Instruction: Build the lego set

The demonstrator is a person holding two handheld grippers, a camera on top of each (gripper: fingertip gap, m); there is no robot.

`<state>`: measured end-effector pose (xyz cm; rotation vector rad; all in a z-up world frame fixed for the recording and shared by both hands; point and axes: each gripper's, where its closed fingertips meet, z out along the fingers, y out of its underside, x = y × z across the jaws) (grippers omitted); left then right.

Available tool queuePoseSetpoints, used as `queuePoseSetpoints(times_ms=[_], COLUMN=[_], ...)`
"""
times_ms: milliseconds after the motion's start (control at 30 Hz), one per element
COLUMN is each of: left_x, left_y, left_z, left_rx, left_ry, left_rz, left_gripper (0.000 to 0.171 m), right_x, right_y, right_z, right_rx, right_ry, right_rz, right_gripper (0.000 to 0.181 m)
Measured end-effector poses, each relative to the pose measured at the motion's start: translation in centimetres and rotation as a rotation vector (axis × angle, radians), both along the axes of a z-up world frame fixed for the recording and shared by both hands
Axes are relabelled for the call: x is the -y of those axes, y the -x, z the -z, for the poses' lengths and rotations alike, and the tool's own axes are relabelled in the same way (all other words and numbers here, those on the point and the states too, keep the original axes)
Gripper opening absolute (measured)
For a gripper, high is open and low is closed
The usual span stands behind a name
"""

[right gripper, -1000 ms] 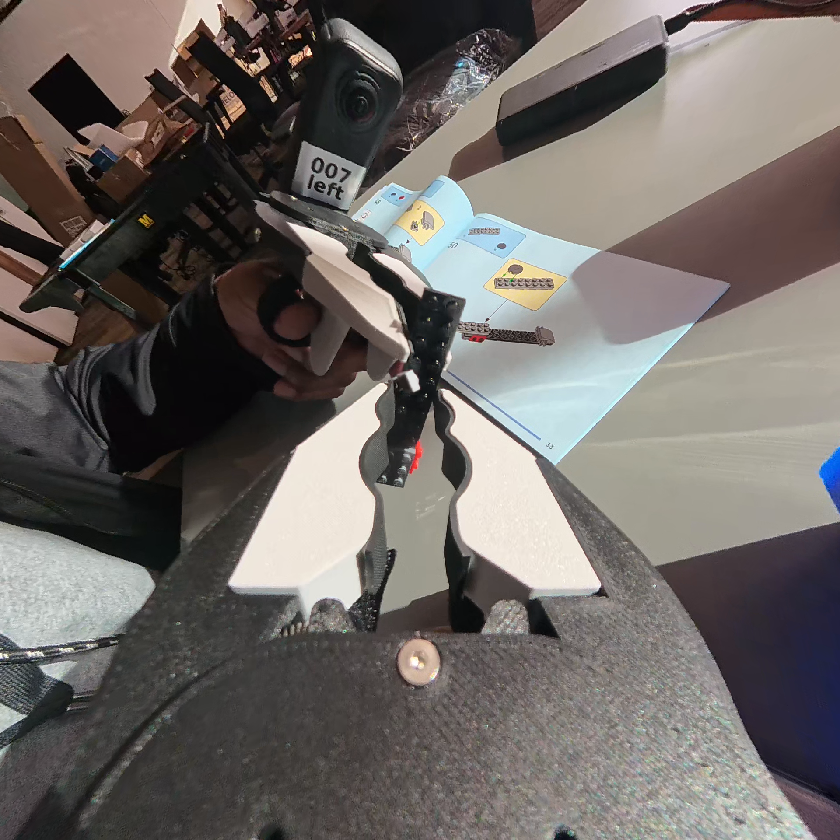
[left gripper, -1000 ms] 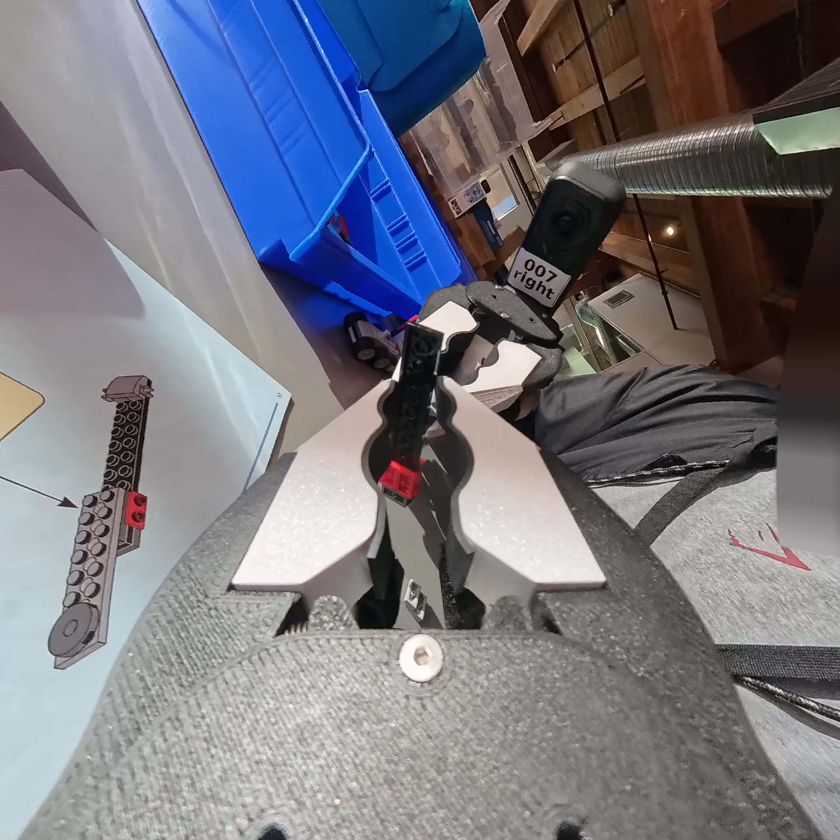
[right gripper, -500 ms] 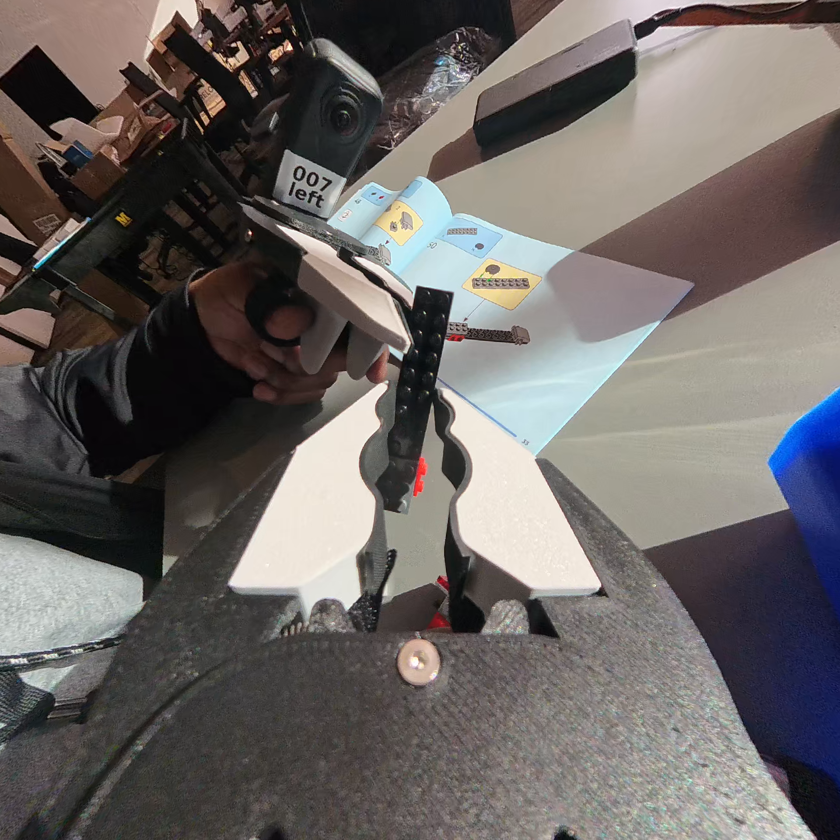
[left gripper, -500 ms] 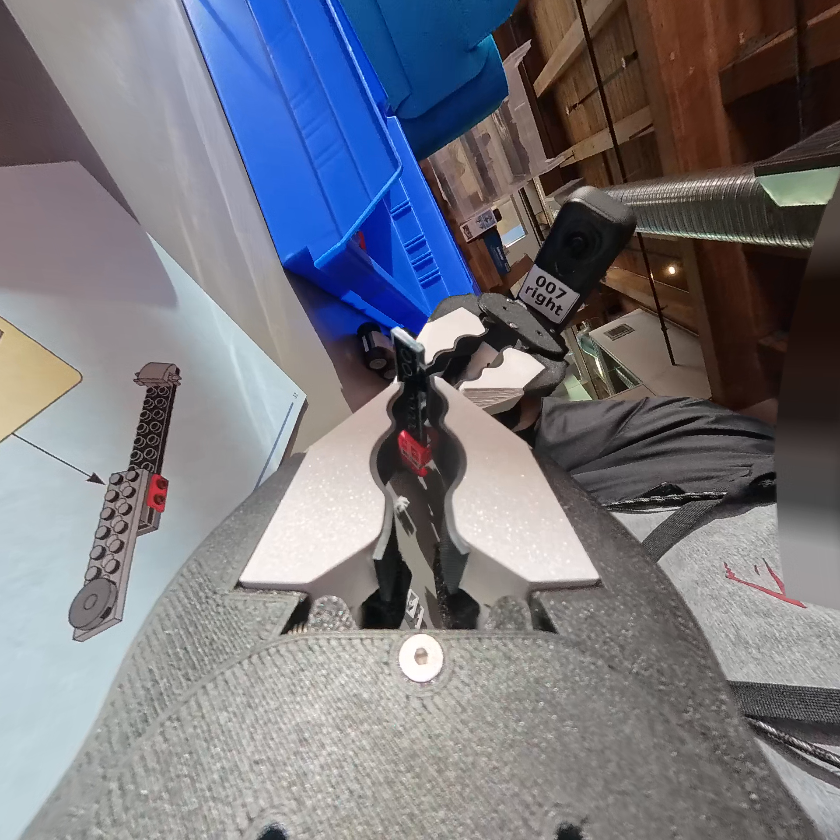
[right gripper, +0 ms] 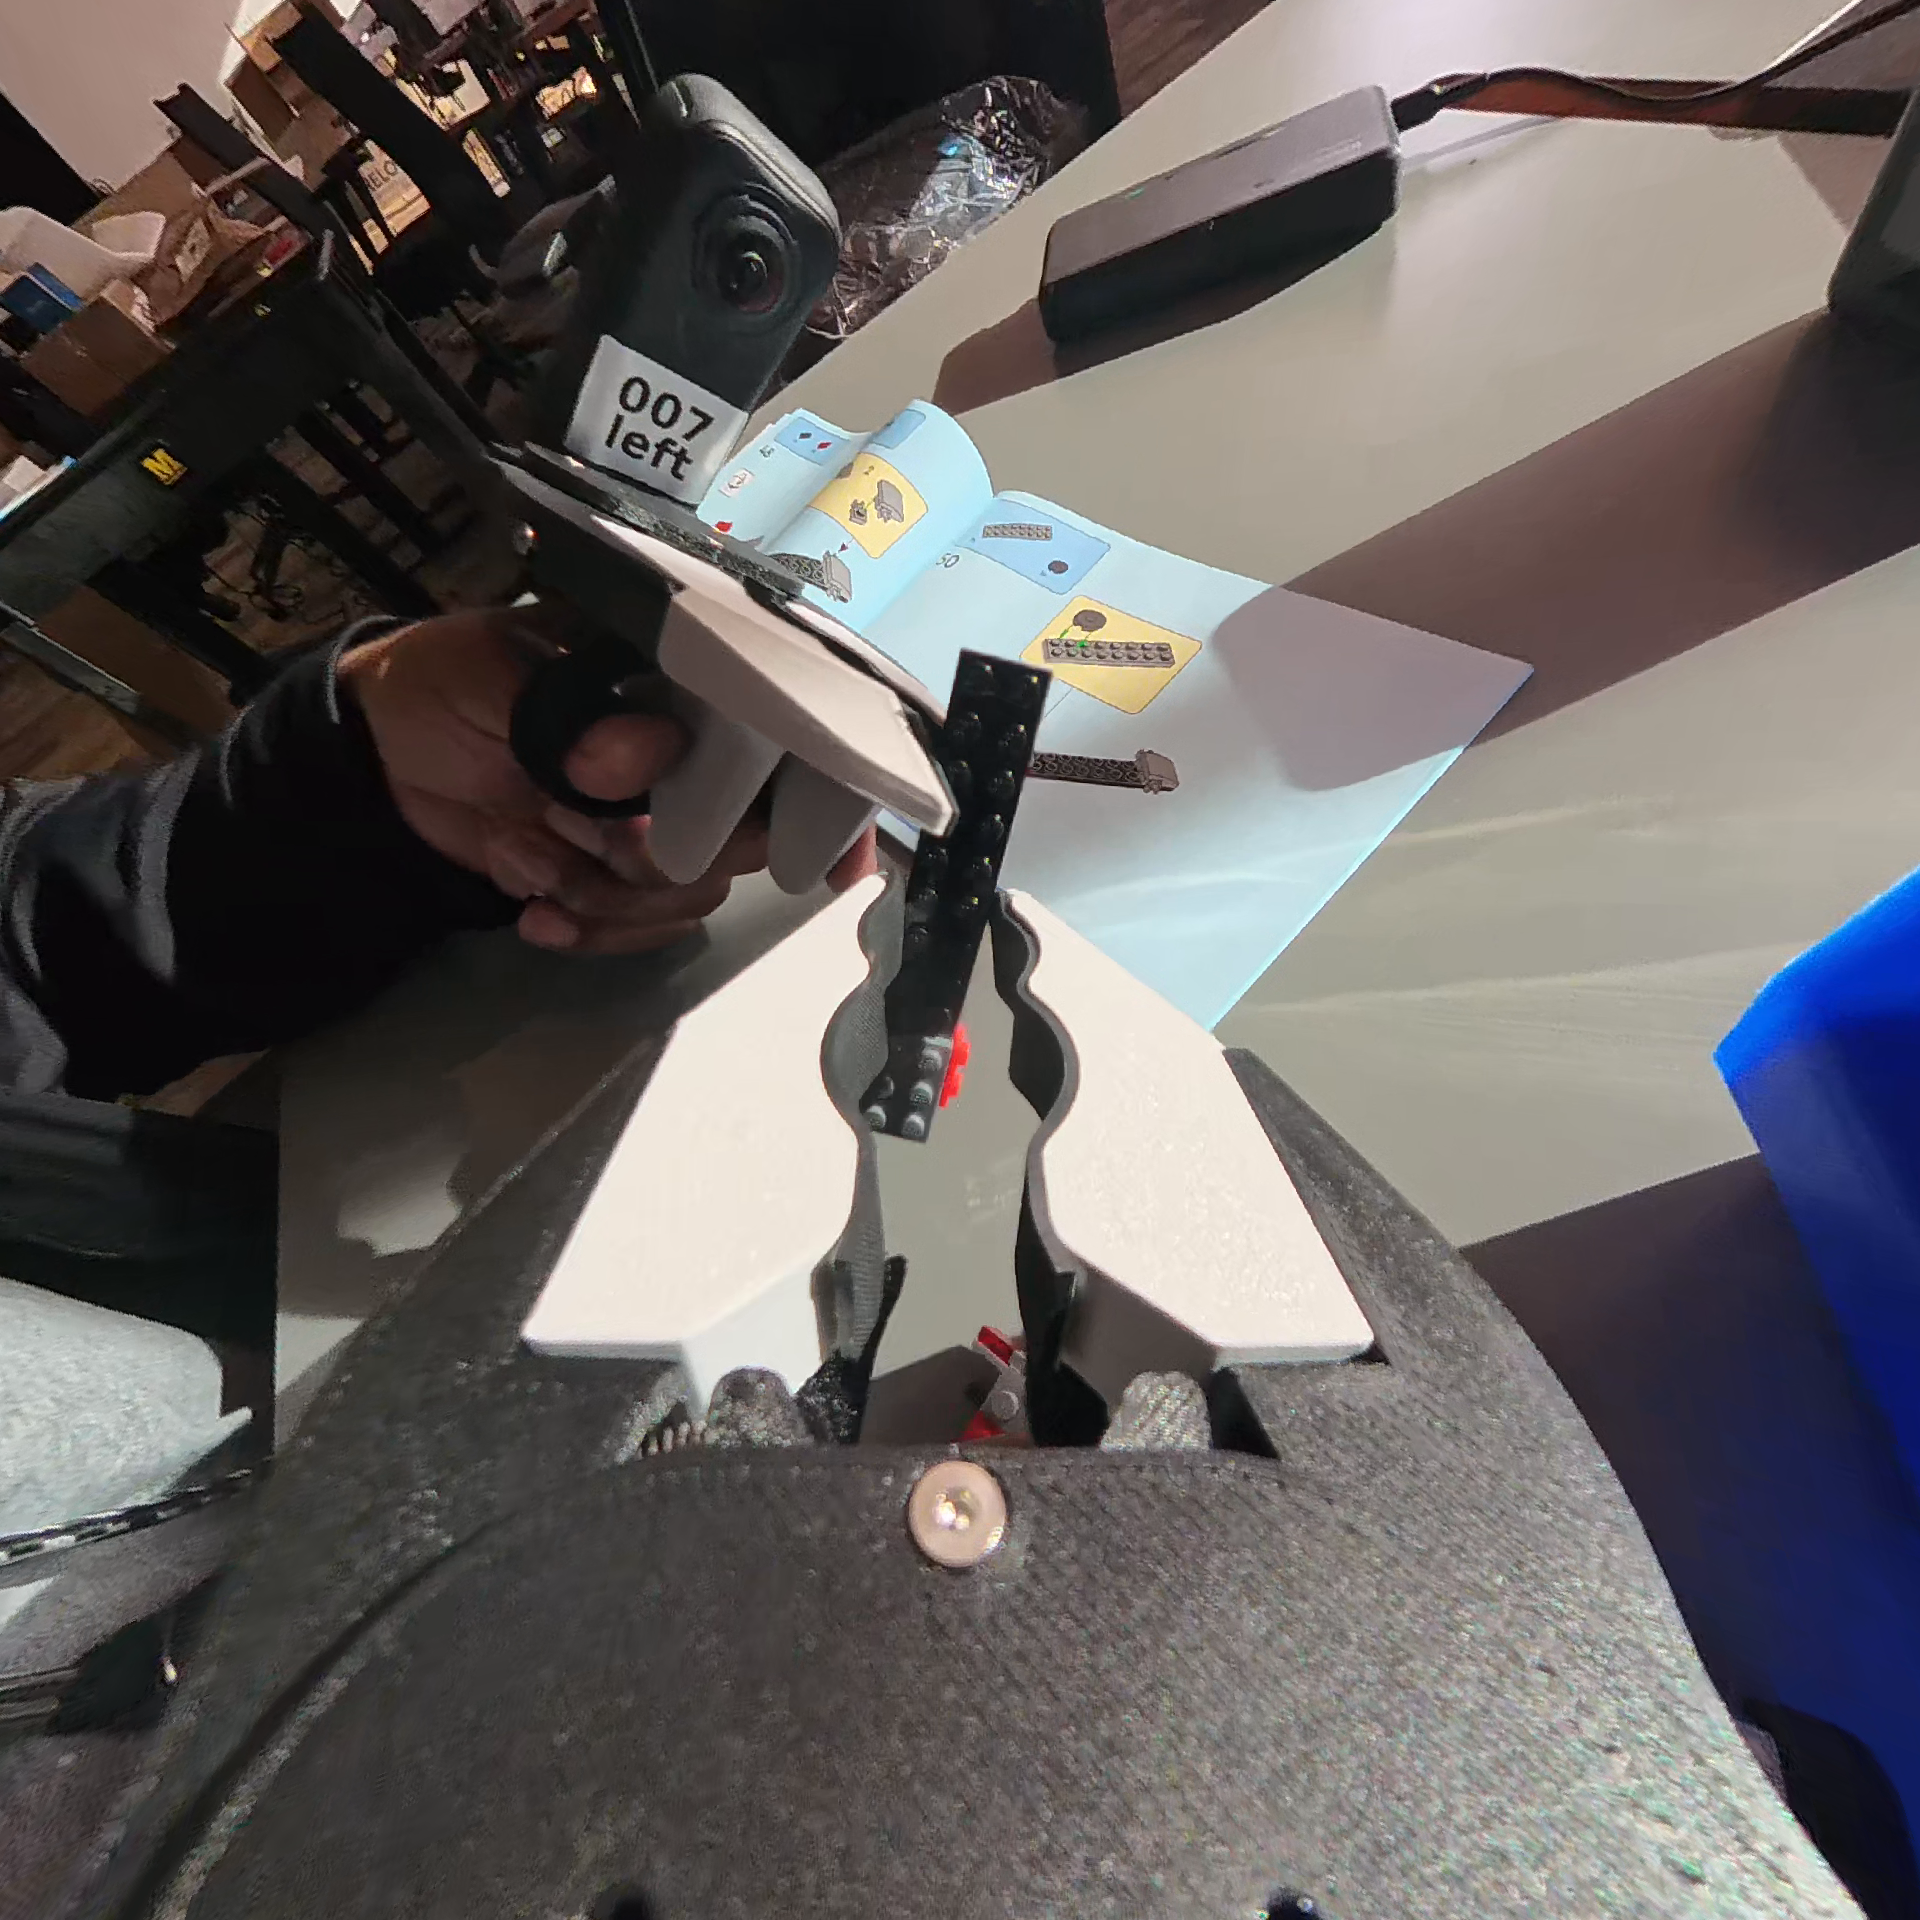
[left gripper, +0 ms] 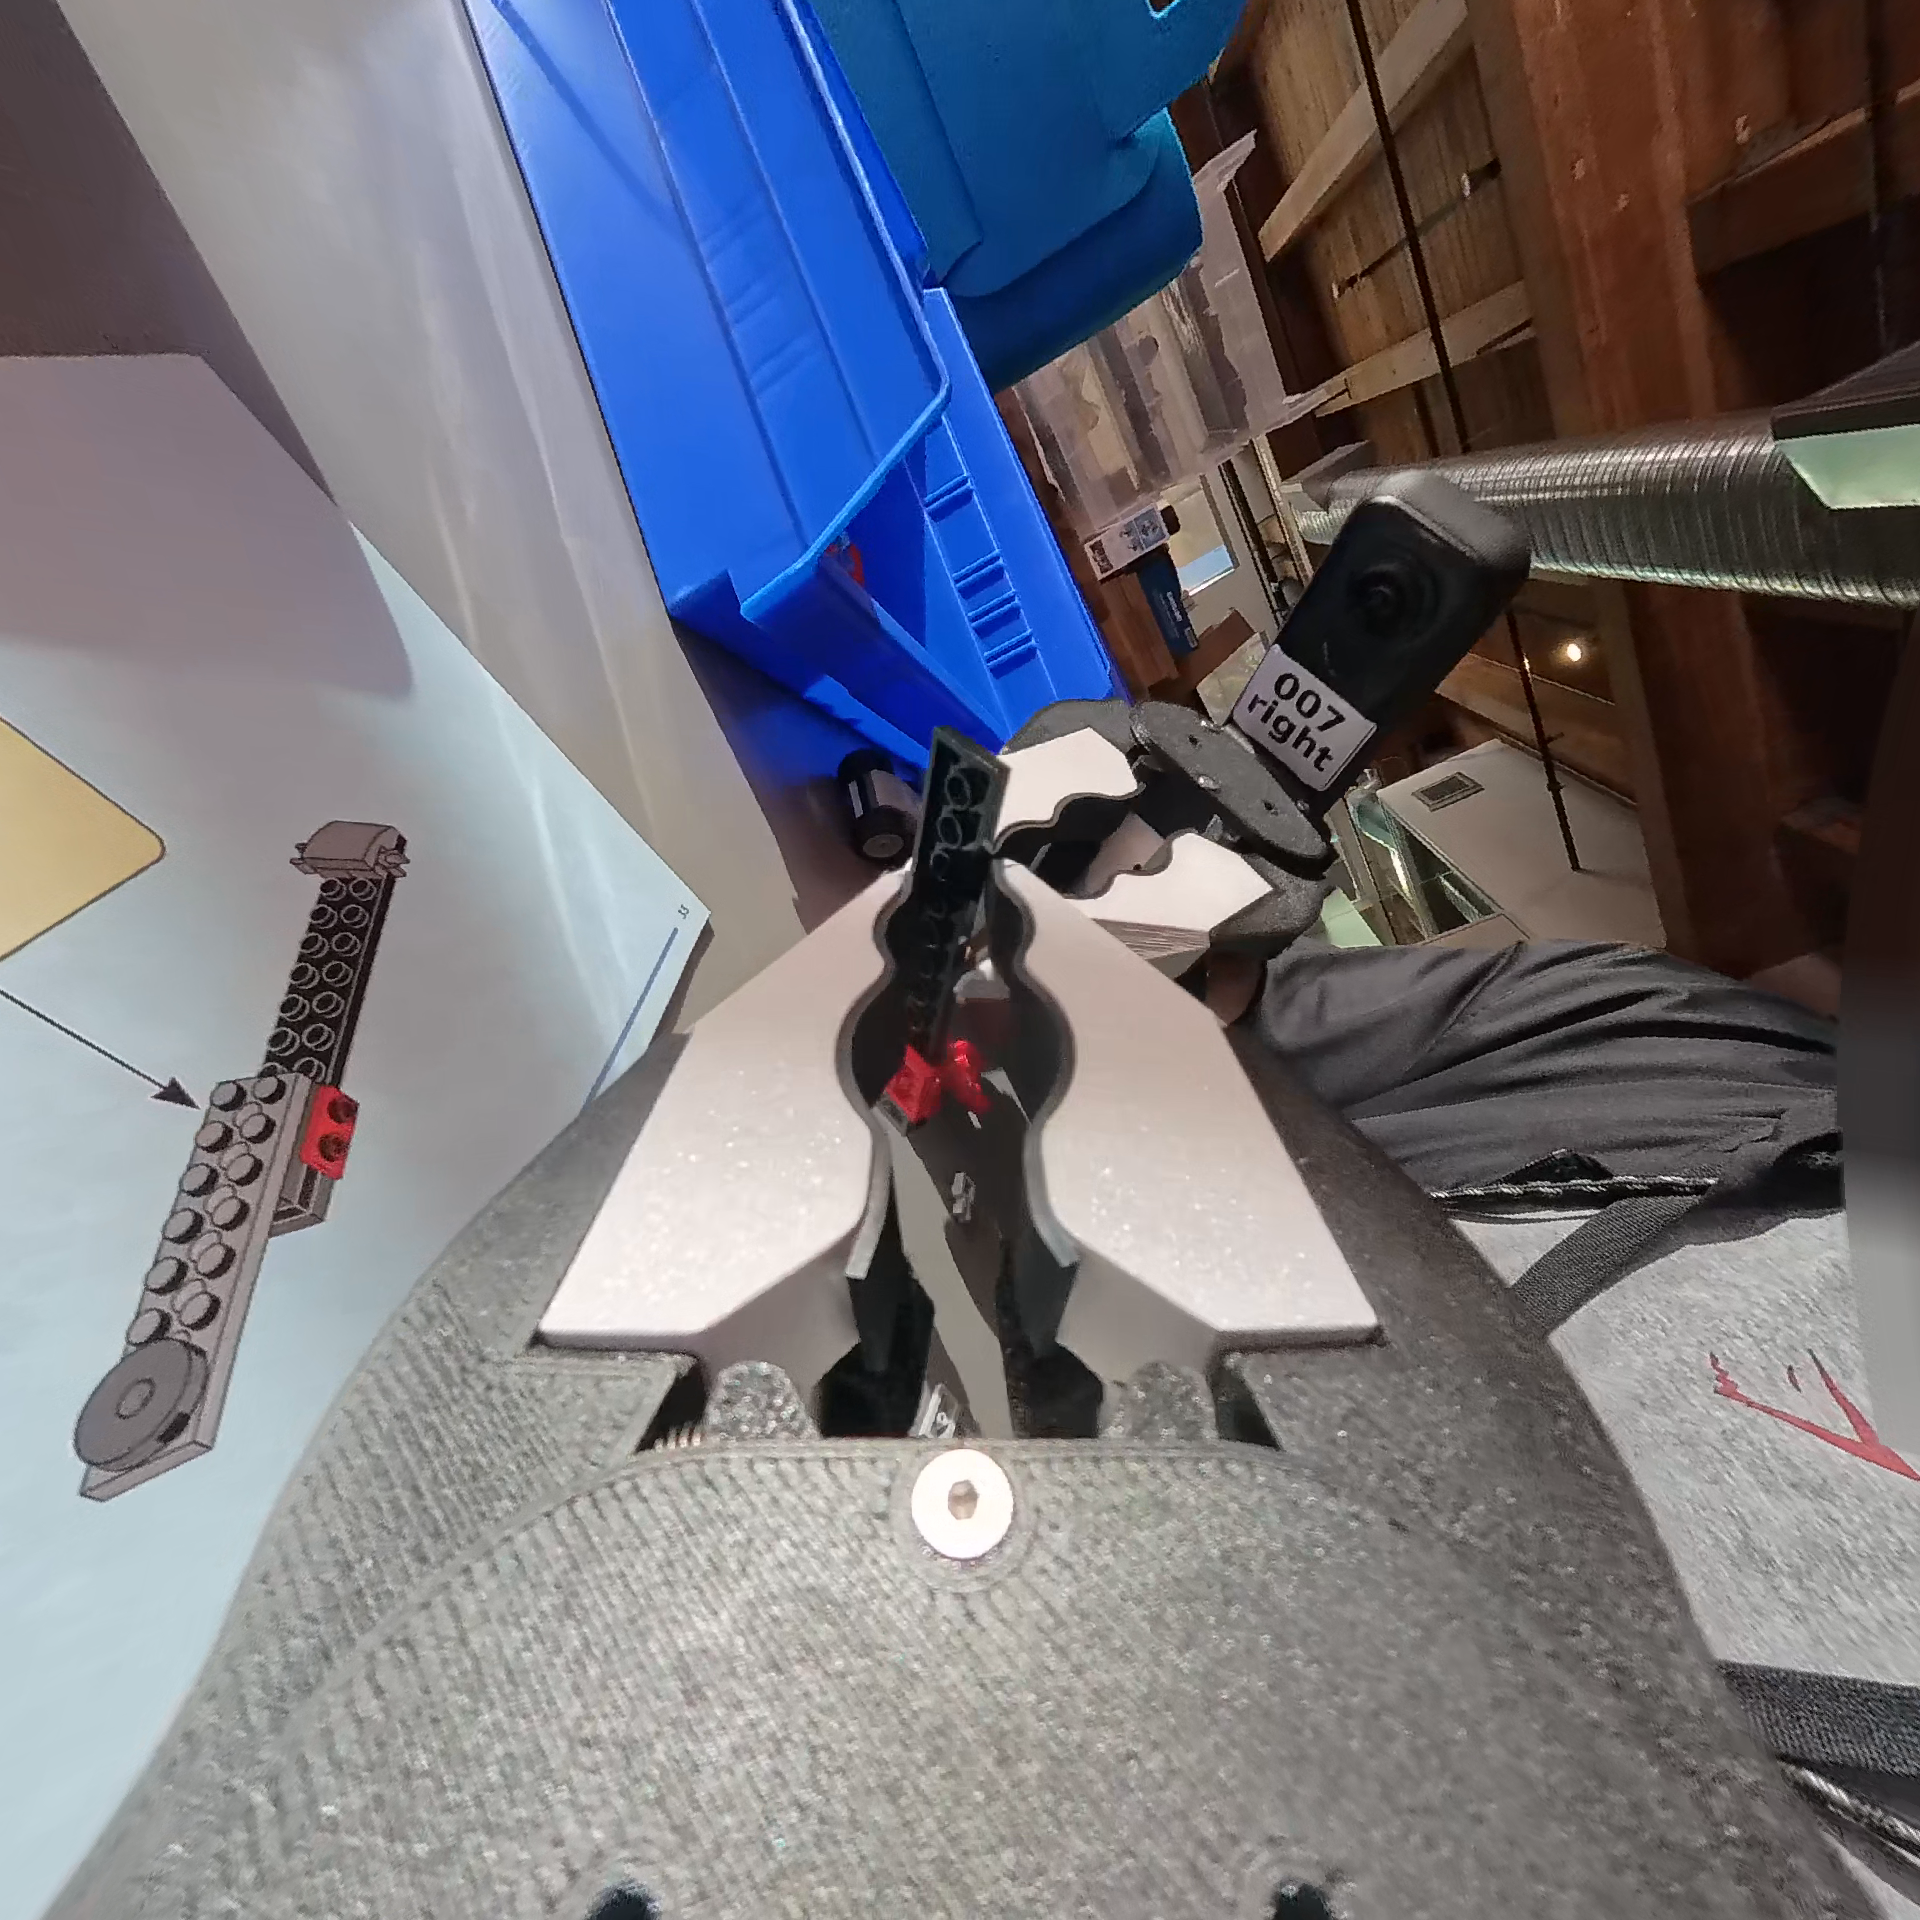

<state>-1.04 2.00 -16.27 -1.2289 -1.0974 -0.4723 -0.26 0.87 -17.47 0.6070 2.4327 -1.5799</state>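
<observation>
We see blue bin [left gripper: 727, 312] w/ contents mostly hidden. Left gripper [left gripper: 951, 914] and right gripper [right gripper: 940, 914] both clamped on black lego plate [right gripper: 971, 831], above open instruction booklet [right gripper: 1195, 831].

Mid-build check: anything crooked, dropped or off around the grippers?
Mostly fine. The black plate sits slanted between the right gripper's fingers, not in line with them. Small red and grey pieces lie loose on the table beneath that gripper. No damage is visible.
</observation>
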Motion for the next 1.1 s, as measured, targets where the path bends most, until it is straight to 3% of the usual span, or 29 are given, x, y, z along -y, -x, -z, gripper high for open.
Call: queuePoseSetpoints(times_ms=[133, 233, 400, 533, 667, 1100], left_x=[0.5, 1.0, 1.1, 0.7, 0.2, -0.1], left_y=[0.3, 0.5, -0.3, -1.3, -1.5, -1.4], left_z=[-0.6, -1.4, -3.8, -5.4, -5.1, -4.4], left_rx=[-0.014, -0.013, -0.039, -0.097, -0.098, -0.074], left_ry=[-0.038, -0.100, -0.263, -0.335, -0.317, -0.271], left_rz=[-0.025, -0.037, 0.025, 0.083, 0.096, 0.092], left_gripper=[0.011, 0.010, 0.010, 0.006, 0.006, 0.006], right_x=[0.1, 0.1, 0.2, 0.3, 0.5, 0.6], right_y=[0.0, 0.1, -0.3, -2.0, -2.7, -2.7], right_z=[-0.7, -1.1, -3.2, -5.0, -5.2, -4.2], right_rx=[-0.003, 0.015, 0.234, 0.438, 0.451, 0.483], right_ry=[0.039, 0.058, 0.216, 0.348, 0.371, 0.326], right_rz=[-0.013, -0.009, -0.054, -0.171, -0.187, -0.166], right_gripper=[0.019, 0.031, 0.041, 0.030, 0.007, 0.005])
